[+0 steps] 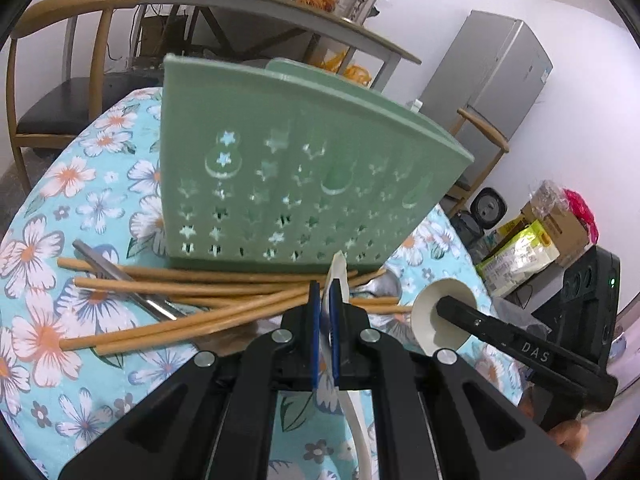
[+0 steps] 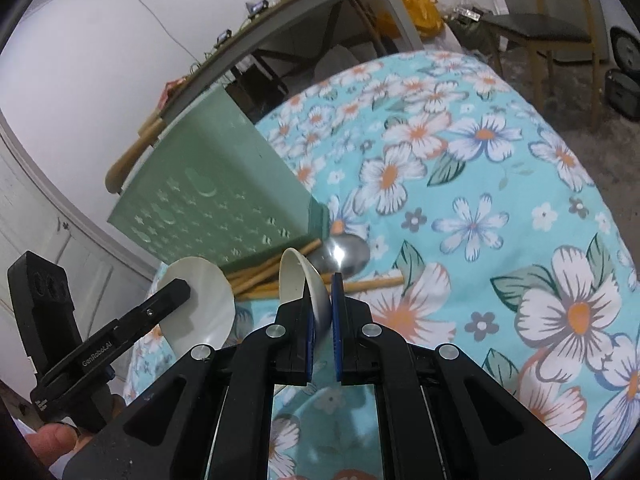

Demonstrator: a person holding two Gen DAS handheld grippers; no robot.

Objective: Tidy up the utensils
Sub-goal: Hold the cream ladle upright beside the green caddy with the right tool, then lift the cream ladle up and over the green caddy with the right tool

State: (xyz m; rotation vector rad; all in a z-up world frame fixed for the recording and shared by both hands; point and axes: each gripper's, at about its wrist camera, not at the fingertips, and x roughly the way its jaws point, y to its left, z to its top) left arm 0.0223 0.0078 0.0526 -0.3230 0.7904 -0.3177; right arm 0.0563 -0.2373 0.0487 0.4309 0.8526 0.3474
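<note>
Utensils lifted in both grippers beside the green holder.
Left wrist view: the left gripper is clamped on a white spoon by its handle, above loose chopsticks on the flowered tablecloth before the green holder; the other gripper's finger reads "DAS". Right wrist view: the right gripper pinches a second white spoon by its bowl; the left gripper there reads "GenRobot.AI", and a metal spoon lies nearby.

A lived-in home dining room.
A floral cloth covers the worktop; wooden chairs, a grey fridge, a cluttered side table and stacked cardboard boxes surround it.
</note>
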